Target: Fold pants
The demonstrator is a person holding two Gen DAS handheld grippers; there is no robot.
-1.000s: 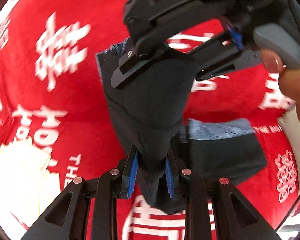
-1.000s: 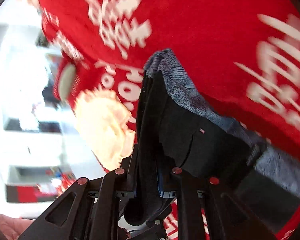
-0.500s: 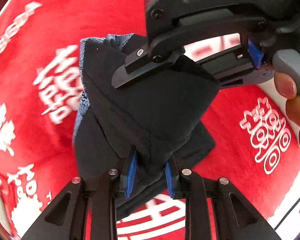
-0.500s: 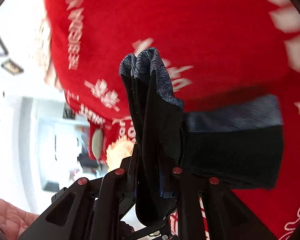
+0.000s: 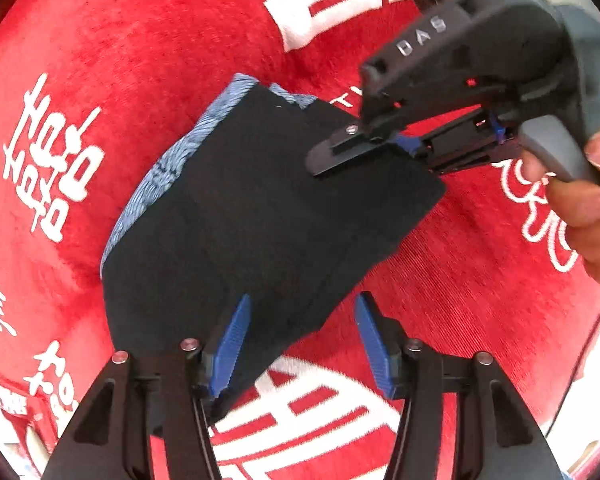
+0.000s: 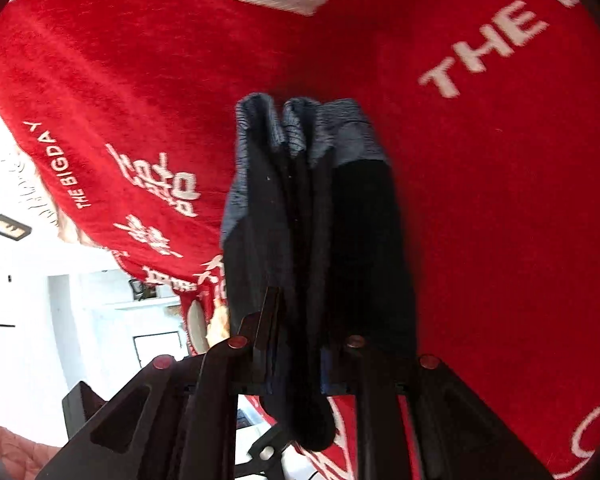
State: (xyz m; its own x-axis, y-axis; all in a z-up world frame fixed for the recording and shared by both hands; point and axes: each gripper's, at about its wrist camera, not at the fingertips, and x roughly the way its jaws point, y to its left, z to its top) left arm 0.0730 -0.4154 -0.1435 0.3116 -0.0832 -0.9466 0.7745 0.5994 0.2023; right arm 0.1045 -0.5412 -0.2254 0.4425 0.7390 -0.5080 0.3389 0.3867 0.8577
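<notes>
The dark navy pants [image 5: 260, 216], with a blue patterned band [image 5: 168, 168] along one edge, lie folded into a compact rectangle on the red cloth. My left gripper [image 5: 302, 320] is open, its blue pads apart over the near edge of the pants. My right gripper [image 5: 364, 148] shows in the left wrist view, shut on the far right corner of the pants. In the right wrist view the gripper [image 6: 296, 320] clamps the bunched layers of the pants [image 6: 320, 240].
A red cloth [image 5: 120, 40] with white lettering covers the surface on all sides. In the right wrist view its edge [image 6: 60, 216] shows at the left, with a white room beyond. A person's hand [image 5: 580, 200] holds the right gripper.
My left gripper has opened and let go of the pants. The pants have come down flat onto the red cloth. My right gripper still holds its corner.
</notes>
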